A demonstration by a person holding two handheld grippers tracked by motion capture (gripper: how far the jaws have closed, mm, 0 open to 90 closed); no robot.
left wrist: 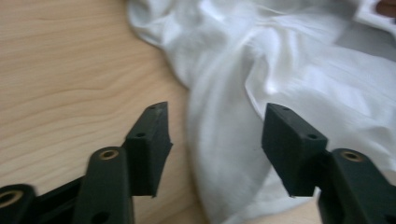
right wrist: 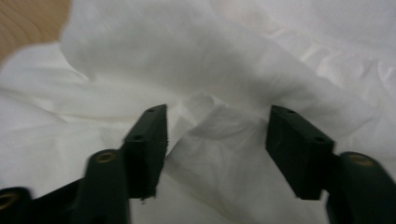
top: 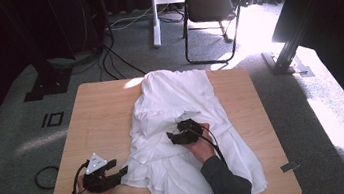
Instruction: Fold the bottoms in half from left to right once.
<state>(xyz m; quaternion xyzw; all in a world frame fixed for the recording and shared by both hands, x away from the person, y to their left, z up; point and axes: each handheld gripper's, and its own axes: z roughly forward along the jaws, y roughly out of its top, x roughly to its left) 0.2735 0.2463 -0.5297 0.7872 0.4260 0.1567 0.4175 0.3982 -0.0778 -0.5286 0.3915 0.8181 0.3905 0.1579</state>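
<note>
A crumpled white garment [top: 176, 106] lies spread along the middle of the wooden table [top: 97, 117], running from its far edge to its near edge. My left gripper [top: 121, 172] rests low at the garment's near-left hem. Its jaws stand open in the left gripper view [left wrist: 215, 135], with the cloth's edge [left wrist: 289, 74] lying loose between them on the wood [left wrist: 60, 70]. My right gripper [top: 174, 131] hovers over the garment's middle. It is open too [right wrist: 217, 135], with a raised fold of white cloth [right wrist: 196, 60] ahead of and between the pads, not pinched.
Bare wood runs down the table's left side and along a strip at the right. On the grey carpet beyond the table stand a black folding chair [top: 211, 6] and a white pole stand [top: 154, 18]. A cable loop [top: 44, 177] lies on the floor at the left.
</note>
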